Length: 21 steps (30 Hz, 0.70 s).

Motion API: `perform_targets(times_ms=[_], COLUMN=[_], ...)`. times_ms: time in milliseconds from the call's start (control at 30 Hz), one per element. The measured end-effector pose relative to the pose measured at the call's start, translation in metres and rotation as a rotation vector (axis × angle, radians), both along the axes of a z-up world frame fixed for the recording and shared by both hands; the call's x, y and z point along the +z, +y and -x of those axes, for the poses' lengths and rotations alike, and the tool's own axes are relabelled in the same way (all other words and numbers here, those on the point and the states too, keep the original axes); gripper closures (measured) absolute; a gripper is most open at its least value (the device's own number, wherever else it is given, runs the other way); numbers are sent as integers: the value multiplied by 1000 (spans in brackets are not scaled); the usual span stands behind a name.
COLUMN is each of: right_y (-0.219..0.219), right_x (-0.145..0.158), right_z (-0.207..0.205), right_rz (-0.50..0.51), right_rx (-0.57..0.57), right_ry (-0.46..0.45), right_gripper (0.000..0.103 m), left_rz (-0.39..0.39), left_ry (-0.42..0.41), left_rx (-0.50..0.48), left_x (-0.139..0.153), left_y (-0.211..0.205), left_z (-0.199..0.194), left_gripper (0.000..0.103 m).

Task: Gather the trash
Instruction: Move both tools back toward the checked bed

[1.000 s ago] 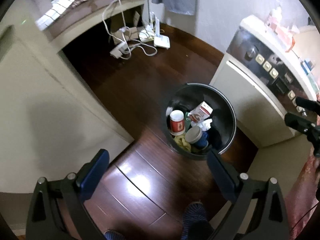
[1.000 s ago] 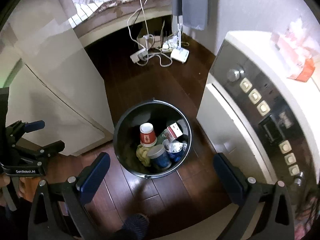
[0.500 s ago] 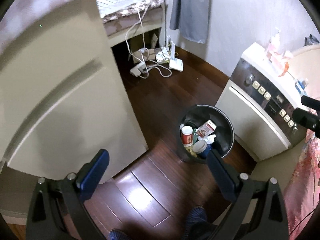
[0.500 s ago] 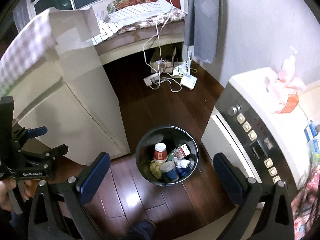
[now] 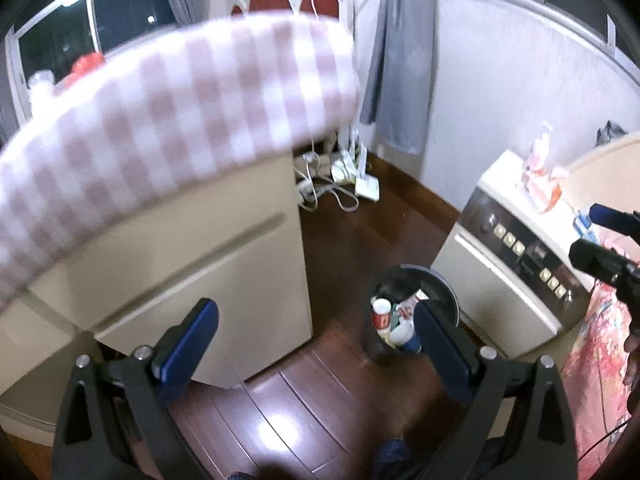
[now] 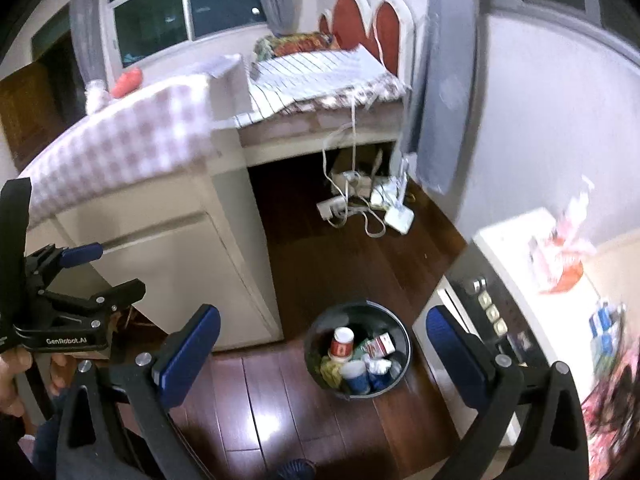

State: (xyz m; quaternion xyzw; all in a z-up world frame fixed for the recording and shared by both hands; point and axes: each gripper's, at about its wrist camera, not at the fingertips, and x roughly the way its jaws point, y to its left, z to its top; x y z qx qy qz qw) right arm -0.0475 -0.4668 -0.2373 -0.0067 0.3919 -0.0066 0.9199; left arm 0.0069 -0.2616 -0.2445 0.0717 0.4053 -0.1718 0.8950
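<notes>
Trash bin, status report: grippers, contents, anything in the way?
Left hand-held gripper and right hand-held gripper open, empty. Trash bin on floor, holding cups and wrappers. Cabinet beside it; nothing blocking the bin.

Only one piece of writing could be read. In the lower left of the right wrist view, the black plastic body of the left gripper (image 6: 80, 272) carried the white words "GenRobot.AI" along its lower bar. The red and white paper cup (image 6: 343, 345) in the round black trash bin (image 6: 320, 336), at the lower middle of that frame, bore a dark red printed panel too small to read. The red and white carton (image 6: 382, 344) beside the cup showed print that was equally illegible.
</notes>
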Motion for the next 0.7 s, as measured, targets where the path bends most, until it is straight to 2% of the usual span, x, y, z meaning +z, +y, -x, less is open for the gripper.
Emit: perform_targets(times_ms=[367, 700], right_y=[69, 116], right_x=[65, 115], right_z=[-9, -42], right_rz=[39, -43], right_rx=[120, 193], right_ry=[-108, -196], right_gripper=[0, 0], left_rz=[34, 52], left_ry=[-125, -196], left_rx=[78, 205], left_x=[59, 97], left_y=[49, 125], left_z=[9, -4], left_gripper=[4, 4])
